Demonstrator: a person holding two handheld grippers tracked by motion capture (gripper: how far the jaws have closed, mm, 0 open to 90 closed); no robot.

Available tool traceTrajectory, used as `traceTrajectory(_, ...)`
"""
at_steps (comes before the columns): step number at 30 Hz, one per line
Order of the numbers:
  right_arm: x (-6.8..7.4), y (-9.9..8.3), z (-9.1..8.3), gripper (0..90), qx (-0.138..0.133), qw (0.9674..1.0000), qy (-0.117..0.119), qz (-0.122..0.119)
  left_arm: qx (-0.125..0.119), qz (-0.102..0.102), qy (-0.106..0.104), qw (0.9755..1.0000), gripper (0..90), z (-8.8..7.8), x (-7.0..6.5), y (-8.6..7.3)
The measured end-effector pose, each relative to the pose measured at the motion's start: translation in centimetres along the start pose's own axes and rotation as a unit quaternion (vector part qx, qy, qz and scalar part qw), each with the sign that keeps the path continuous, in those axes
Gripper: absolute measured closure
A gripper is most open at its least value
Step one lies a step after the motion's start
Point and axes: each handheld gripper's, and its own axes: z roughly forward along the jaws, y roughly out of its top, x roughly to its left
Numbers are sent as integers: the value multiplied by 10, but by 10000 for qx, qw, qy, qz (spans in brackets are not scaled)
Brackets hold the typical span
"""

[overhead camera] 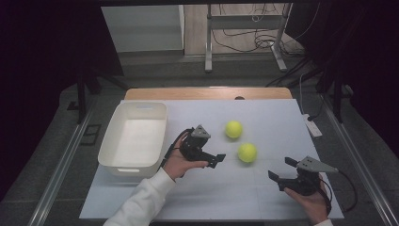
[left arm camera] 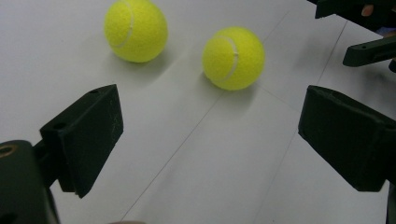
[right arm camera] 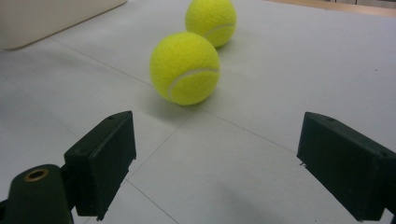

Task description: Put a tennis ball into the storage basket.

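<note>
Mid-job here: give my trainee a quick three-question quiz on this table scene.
1. How many tennis balls lie on the table?
2. True or false: the white bin holds a ball.
3. Which gripper is closer to the bin: A left gripper, B right gripper?

Key: 1. Two, the near ball and the far ball. 2. False, nothing shows inside it. 3. A; both grippers have fingers spread open.
</note>
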Motion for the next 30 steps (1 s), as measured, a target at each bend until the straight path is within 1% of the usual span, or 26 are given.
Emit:
traceTrajectory(11,0,0,0,117,-9,10000,2,-14,101,34,-64,9999,76,14,-3,7)
traceTrajectory(17,0,0,0,117,-3,10000,7,-15,158,114,-131,9997,77,23,-7,13)
traceTrajectory(22,0,0,0,117,-7,10000,22,-18,161,140,-175,9996,76,27,-8,17)
traceTrajectory(30,0,-1,1,117,16,10000,26,-37,186,127,-189,9996,77,33,-8,20)
